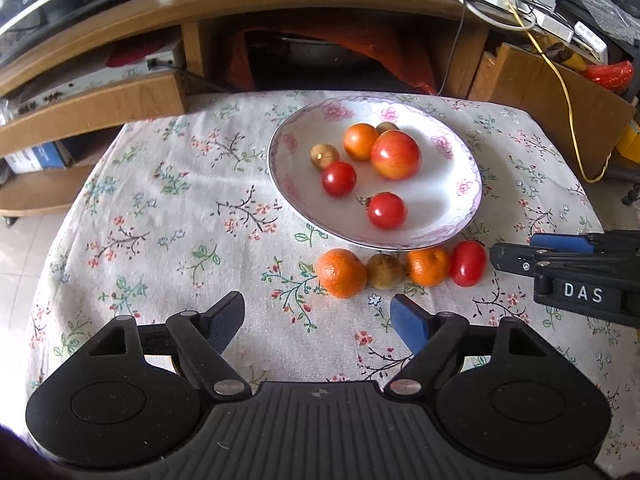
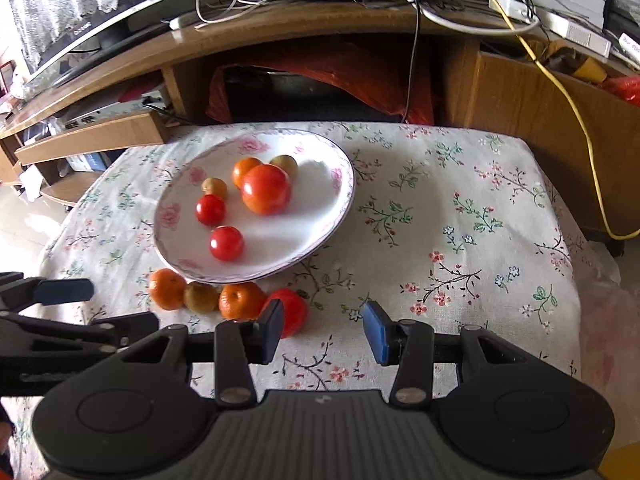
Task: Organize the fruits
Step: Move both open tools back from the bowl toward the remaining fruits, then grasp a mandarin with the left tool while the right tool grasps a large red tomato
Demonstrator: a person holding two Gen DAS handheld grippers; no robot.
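A white floral plate (image 1: 452, 208) (image 2: 320, 216) holds a large tomato (image 1: 395, 155) (image 2: 266, 189), two cherry tomatoes (image 1: 339, 178) (image 1: 387, 211), an orange (image 1: 360, 141) and two small brown fruits. In front of the plate on the cloth lie an orange (image 1: 341, 273) (image 2: 167, 284), a brown fruit (image 1: 384, 271) (image 2: 201, 297), a second orange (image 1: 428, 266) (image 2: 241, 301) and a red tomato (image 1: 468, 263) (image 2: 294, 312). My left gripper (image 1: 318, 318) is open and empty, just short of the row. My right gripper (image 2: 324, 330) is open and empty, its left finger in front of the red tomato.
The table carries a floral cloth (image 1: 180, 220) (image 2: 460, 220). Behind it stands a wooden TV stand (image 1: 280, 4) with cables, a yellow cord (image 1: 560, 80) and a red bag underneath. The right gripper's side shows in the left wrist view (image 1: 576, 272).
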